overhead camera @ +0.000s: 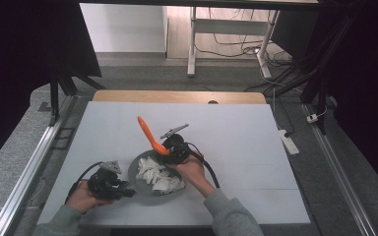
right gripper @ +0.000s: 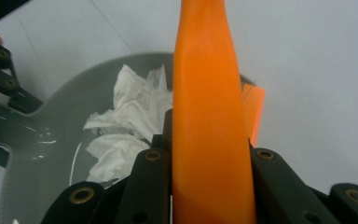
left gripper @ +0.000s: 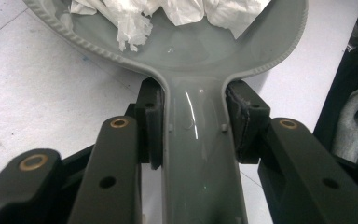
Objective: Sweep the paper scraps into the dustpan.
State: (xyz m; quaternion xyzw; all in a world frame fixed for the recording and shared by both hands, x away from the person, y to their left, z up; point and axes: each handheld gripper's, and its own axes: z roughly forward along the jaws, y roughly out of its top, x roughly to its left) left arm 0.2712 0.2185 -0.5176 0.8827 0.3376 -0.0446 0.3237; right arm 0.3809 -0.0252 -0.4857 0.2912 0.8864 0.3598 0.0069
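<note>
Two grippers [overhead camera: 128,191] [overhead camera: 170,147], dustpan [overhead camera: 145,189], crumpled paper [overhead camera: 158,176]

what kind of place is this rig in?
Likely a lab recording cell, not a kitchen: a white table flanked by black curtains, metal floor rails, loose cables and a power strip on grey carpet.

Pan [overhead camera: 140,183]: grey, glossy, fine ribbed pattern along rim, handle same grey.
Paper [overhead camera: 158,176] in pan: white, crumpled.
Tool [overhead camera: 150,135]: bright orange, plain, no markings; paler orange at its edge in right gripper view.
Left gripper [overhead camera: 127,192]: black body, brass-coloured rivets, grey plate on top, black cable.
Right gripper [overhead camera: 170,149]: black, same brass rivets, grey plate.
Fingers [left gripper: 153,123]: matte black pads.
Tabletop [overhead camera: 236,137]: pale grey-white, faint seam lines; light wood strip at far edge.
Sleeves [overhead camera: 231,216]: grey-green.
Floor [overhead camera: 334,182]: speckled grey.
</note>
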